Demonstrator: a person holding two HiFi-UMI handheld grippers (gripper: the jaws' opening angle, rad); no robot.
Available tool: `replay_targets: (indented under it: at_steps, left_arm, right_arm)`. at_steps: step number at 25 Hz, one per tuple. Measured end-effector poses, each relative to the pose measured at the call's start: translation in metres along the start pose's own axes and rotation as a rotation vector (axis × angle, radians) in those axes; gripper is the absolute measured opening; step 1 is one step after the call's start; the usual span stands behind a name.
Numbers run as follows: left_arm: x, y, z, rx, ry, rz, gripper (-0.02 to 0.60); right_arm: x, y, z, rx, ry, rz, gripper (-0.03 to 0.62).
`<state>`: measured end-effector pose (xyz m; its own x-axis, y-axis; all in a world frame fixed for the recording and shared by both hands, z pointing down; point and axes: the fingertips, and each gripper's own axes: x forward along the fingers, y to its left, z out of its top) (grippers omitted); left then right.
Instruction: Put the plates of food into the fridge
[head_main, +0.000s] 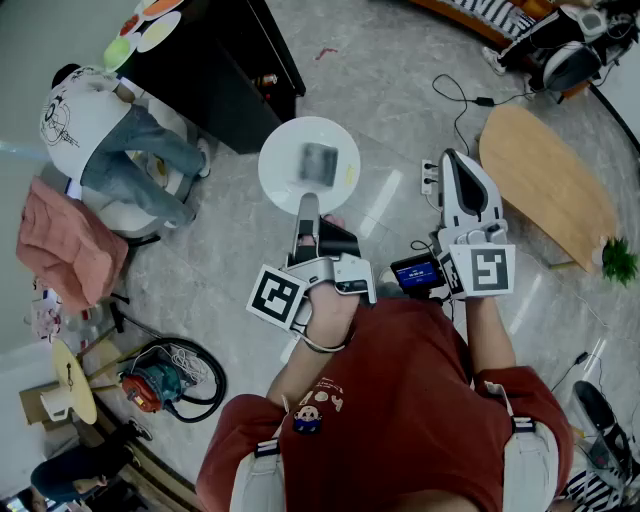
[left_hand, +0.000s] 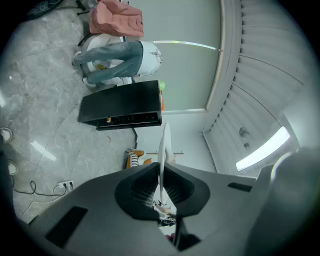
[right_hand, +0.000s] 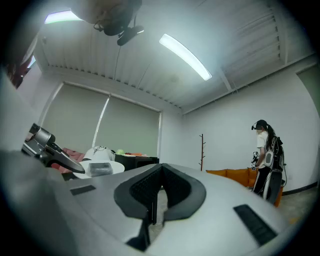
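Left tool (head_main: 307, 208): clamped on the near rim of the white plate (head_main: 308, 160). In its own view we see that rim edge-on, pinched between the ribbed pads.
Right tool (head_main: 457, 165): jaws together with nothing between them, so it carries nothing.
Plate: held out over the floor (head_main: 390, 80) ahead of us, roughly level. A grey block of food (head_main: 319, 163) sits near its middle, and the plate touches only the left tool.
Step in hand: we judge this to be the carry. The plate is gripped and not yet stowed, and no fridge shows in any view.
Next move: we need to keep the plate level so the food does not slide. A grip on one rim leaves most of the plate unsupported. The free right tool looks like the one to open the fridge door.
Left arm: forearm reaches forward from the body, wrist fairly straight, tool pointing ahead.
Right arm: bent at the elbow, tool pointing forward, to the right of the plate and apart from it.
Surroundings: a black table (head_main: 220, 70) stands beyond the plate to the left, with a person (head_main: 100, 120) bending beside it.
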<state>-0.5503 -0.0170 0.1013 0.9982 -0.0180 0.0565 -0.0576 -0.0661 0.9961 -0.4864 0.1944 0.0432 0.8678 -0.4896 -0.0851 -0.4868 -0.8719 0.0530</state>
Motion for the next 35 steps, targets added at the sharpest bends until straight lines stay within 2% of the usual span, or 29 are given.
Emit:
replay_targets:
  at_steps: [14,20,23,35]
  left_arm:
    - [0.0,-0.009,-0.017,0.003,0.013,0.0,0.021]
    - [0.01,-0.009,-0.066,0.004,0.015,0.0,0.021]
    - [0.013,-0.008,-0.078,0.006,0.013,0.0,0.021]
    - [0.039,0.0,-0.081,-0.004,0.029,0.017,0.021]
  right_arm:
    - [-0.007,-0.012,0.005,0.025,-0.014,-0.01,0.011]
    - [-0.023,-0.059,-0.008,0.05,-0.006,-0.001,0.011]
    - [-0.026,-0.069,-0.014,0.049,0.011,0.013,0.011]
    - [0.0,-0.077,-0.02,0.042,0.014,0.01,0.011]
